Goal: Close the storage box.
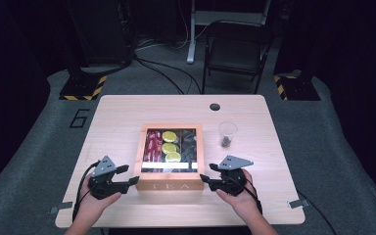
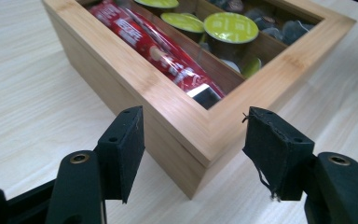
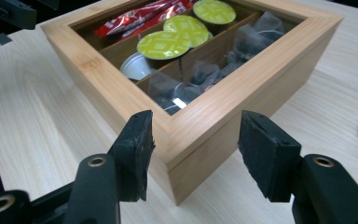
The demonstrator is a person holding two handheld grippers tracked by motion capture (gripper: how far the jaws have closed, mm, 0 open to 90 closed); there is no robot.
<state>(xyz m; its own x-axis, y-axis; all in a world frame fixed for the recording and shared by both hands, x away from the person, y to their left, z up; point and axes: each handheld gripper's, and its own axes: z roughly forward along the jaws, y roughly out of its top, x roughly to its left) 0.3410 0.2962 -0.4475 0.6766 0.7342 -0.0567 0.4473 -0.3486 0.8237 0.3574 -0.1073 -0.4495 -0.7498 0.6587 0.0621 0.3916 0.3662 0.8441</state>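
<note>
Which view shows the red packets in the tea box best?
The left gripper view: the red packets lie close, their print visible. The right gripper view shows them farther off at the box's back; the high view shows them small.

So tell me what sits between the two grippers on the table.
The wooden tea box lies between the left gripper and the right gripper in the high view. Each gripper view shows a near corner of the box between open fingers.

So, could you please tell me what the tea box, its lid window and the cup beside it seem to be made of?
Tea box: pale wood, probably bamboo, with fine straight grain and a smooth matt finish. Lid window: clear glass or plastic, I cannot tell which; it throws bright reflections. Cup: thin clear plastic, apparently; the table shows through it.
</note>
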